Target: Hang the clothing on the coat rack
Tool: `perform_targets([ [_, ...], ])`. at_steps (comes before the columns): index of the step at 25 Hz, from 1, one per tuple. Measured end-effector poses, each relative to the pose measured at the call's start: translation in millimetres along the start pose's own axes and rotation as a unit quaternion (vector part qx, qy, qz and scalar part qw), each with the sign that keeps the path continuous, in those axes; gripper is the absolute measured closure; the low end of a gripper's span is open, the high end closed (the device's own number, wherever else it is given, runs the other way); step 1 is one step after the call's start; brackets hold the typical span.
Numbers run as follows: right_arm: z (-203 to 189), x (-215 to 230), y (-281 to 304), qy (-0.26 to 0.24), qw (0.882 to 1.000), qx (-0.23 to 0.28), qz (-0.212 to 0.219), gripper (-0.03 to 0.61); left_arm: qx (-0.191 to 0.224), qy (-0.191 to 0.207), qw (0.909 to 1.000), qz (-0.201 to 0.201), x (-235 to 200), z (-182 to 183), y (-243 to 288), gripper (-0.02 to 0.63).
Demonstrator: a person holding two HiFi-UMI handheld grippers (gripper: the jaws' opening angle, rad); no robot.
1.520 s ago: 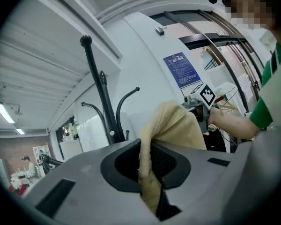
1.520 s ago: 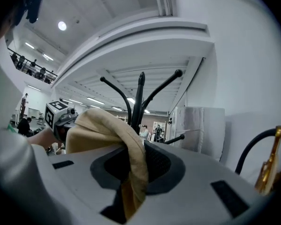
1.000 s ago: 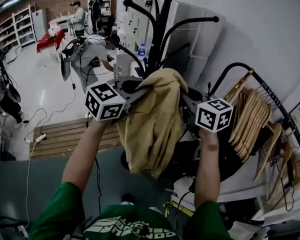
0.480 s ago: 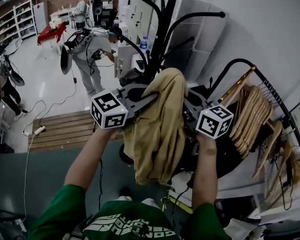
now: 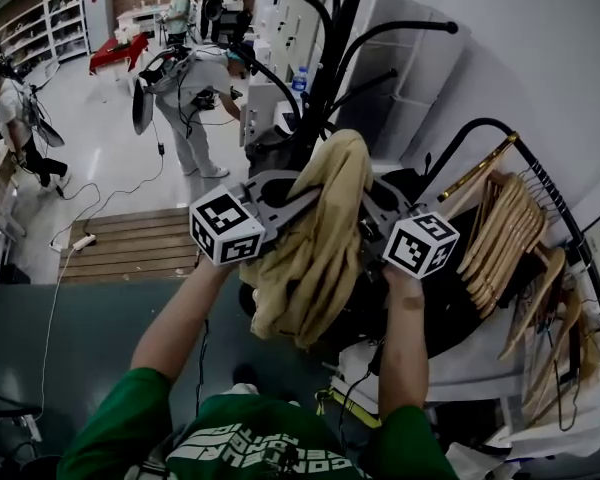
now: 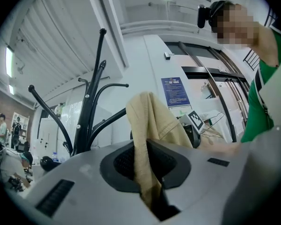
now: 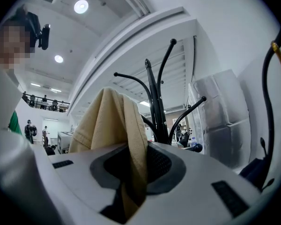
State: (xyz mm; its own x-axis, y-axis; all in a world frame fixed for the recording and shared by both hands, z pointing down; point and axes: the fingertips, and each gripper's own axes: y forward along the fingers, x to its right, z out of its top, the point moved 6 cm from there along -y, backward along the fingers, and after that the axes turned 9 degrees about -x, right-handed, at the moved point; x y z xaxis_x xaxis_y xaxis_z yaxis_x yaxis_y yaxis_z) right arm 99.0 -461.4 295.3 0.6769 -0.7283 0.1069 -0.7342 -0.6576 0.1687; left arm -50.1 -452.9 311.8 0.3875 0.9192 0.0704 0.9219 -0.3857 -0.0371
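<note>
A tan garment (image 5: 315, 238) hangs bunched between my two grippers, just in front of the black coat rack (image 5: 330, 58). My left gripper (image 5: 292, 198) is shut on the cloth from the left. From the right, my right gripper (image 5: 368, 206) is shut on it too. In the left gripper view the garment (image 6: 152, 121) runs down between the jaws of the left gripper (image 6: 147, 172), with the coat rack (image 6: 91, 102) and its curved arms behind. The right gripper view shows the garment (image 7: 110, 121) pinched in the right gripper (image 7: 131, 172), the coat rack (image 7: 155, 107) rising beyond it.
Several wooden hangers (image 5: 500, 238) hang on a black rail (image 5: 540, 178) at the right. A white wall stands behind the rack. A wooden pallet (image 5: 130, 248) lies on the floor at the left. People (image 5: 195, 98) work farther back, near a water bottle (image 5: 300, 80).
Both grippers keep hold of the garment, which has come a little closer to the rack's pole. The cloth now hangs in a narrower bunch.
</note>
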Motion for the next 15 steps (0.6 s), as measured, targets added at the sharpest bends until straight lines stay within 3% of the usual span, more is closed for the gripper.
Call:
perform_targets([
  [6, -0.1, 1.0, -0.8, -0.008, 1.000, 0.000, -0.005, 0.509, -0.013, 0.019, 0.9988, 0.045, 2.3, 1.9, -1.5, 0.584],
  [10, 1.0, 2.1, -3.3, -0.022, 1.000, -0.001, -0.018, 0.508, -0.030, 0.053, 0.9950, 0.079, 3.6, 4.5, -1.0, 0.583],
  [15, 0.8, 2.6, -8.4, -0.034, 0.999, 0.001, -0.027, 0.463, -0.064, 0.111, 0.9838, 0.126, 5.6, 5.3, -9.0, 0.513],
])
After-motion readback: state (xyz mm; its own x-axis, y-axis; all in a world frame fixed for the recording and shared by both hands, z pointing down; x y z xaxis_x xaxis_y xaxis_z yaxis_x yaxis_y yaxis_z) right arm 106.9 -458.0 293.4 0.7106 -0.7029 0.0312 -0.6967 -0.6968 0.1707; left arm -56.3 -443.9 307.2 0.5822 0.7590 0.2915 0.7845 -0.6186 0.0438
